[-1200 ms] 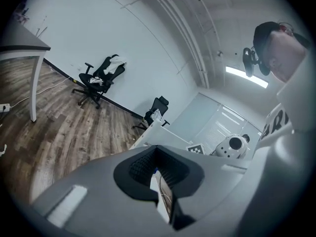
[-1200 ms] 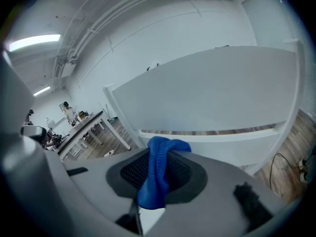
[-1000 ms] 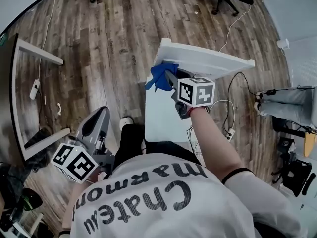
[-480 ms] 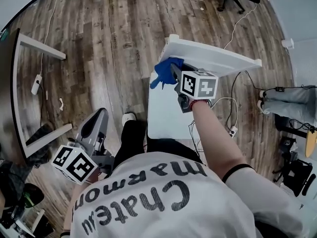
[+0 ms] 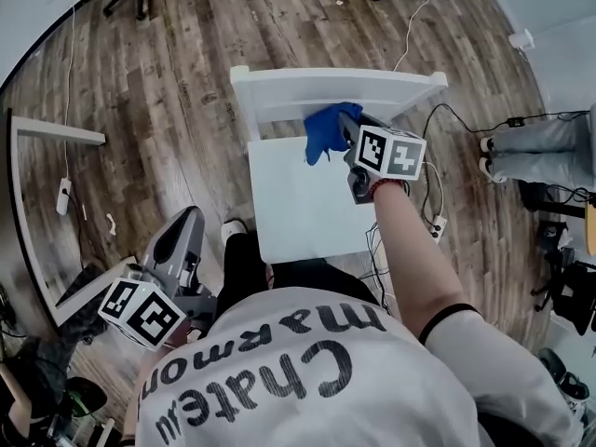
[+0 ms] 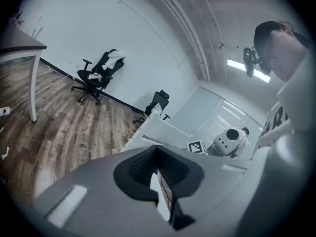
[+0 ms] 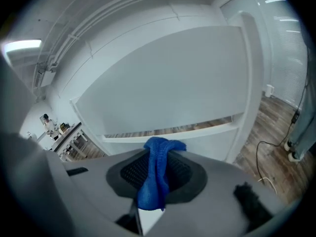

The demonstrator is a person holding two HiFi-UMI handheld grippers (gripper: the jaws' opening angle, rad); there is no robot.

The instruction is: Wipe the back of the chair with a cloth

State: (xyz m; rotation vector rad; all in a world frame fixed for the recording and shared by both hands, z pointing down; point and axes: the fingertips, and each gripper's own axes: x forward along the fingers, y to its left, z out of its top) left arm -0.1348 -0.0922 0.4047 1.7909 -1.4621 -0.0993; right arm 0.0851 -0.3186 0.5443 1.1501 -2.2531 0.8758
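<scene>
A white chair (image 5: 307,198) stands on the wooden floor in front of me, its backrest (image 5: 335,89) at the far side. My right gripper (image 5: 343,130) is shut on a blue cloth (image 5: 328,130) and holds it against the lower front of the backrest, right of the middle. In the right gripper view the cloth (image 7: 157,174) hangs bunched between the jaws, just before the backrest panel (image 7: 168,93). My left gripper (image 5: 182,240) hangs low by my left side, away from the chair, jaws closed with nothing held; the left gripper view shows the chair (image 6: 158,130) from the side.
A white-legged desk (image 5: 42,203) stands to my left. Cables and a power strip (image 5: 434,236) lie on the floor right of the chair. A person's legs (image 5: 540,147) are at the right edge. Office chairs (image 6: 98,75) stand by the far wall.
My right gripper has carried the blue cloth from the left end of the backrest rightward along it. The view has swung so the chair is squarer on. The left gripper stayed put.
</scene>
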